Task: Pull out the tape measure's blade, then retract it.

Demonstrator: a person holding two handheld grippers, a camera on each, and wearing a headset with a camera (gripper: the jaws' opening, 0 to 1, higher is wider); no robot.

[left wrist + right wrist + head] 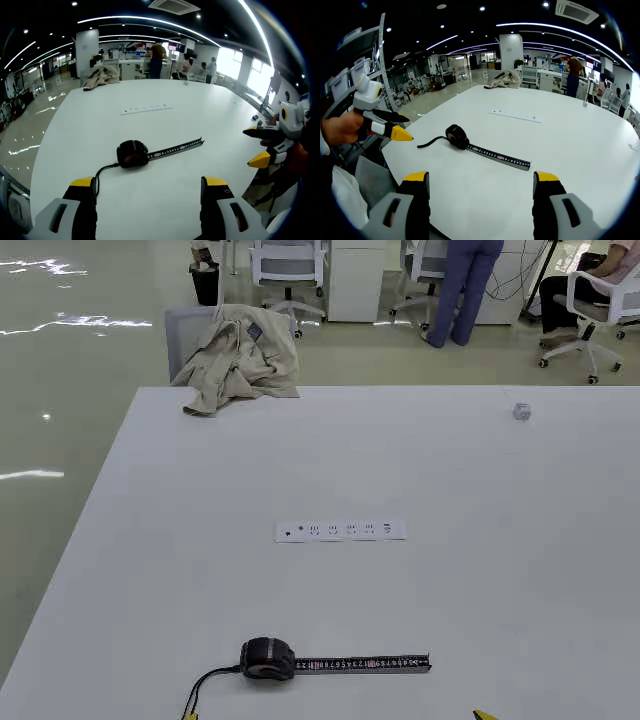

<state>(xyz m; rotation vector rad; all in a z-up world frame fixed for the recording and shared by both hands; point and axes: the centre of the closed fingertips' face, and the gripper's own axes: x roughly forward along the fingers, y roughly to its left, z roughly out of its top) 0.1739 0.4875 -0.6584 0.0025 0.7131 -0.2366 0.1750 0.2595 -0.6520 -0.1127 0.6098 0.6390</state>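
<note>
Idle: tape measure (268, 658) lies near the counter's (450, 470) front edge, blade (365, 664) partly out.
Left tool (148, 182) and right tool (482, 176): jaws spread wide, empty, clear of it.

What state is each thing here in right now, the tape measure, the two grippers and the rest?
tape measure: lying free, no gripper on it
blade: pulled out, lying flat
left gripper: open, empty
right gripper: open, empty
power strip: nothing plugged in
jacket: crumpled in a heap
</note>
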